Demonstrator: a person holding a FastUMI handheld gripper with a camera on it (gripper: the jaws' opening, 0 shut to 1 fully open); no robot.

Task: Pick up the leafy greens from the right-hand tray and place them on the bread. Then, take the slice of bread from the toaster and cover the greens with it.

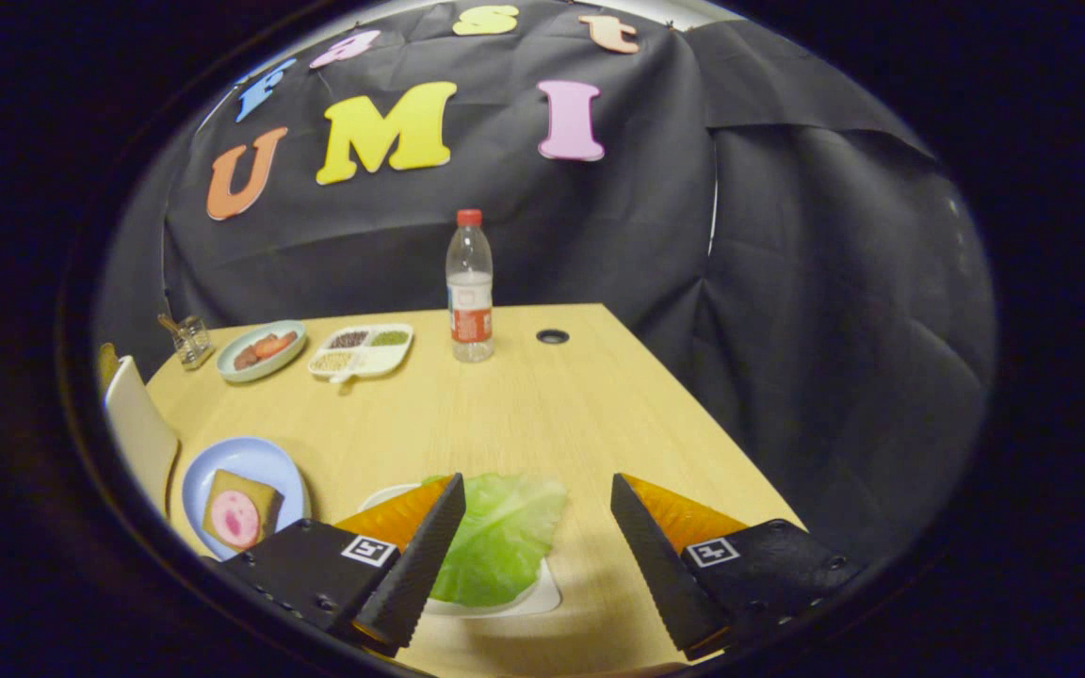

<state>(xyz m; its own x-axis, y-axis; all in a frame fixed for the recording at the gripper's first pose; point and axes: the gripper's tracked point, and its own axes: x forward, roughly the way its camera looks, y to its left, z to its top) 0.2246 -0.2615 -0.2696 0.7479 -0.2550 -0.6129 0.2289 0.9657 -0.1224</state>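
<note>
Gripper (537, 490) spread wide, fingers gripping nothing. Leafy greens (495, 537) between the fingers, nearer the left one, lying on a white tray (542, 598) close to the table's (524, 414) near edge. Just left, bread (241, 513) with a pink slice on a blue plate (260, 461). Ahead, open bare wood. Farther off, a water bottle (470, 287), a divided dish (362, 351), a plate of food (262, 350) and a small glass (190, 339) by the far edge.

The hand-held two-finger gripper (536, 494) points forward and slightly downward. Its fingers (420, 556) are spread wide apart. Nothing is pressed between them.
</note>
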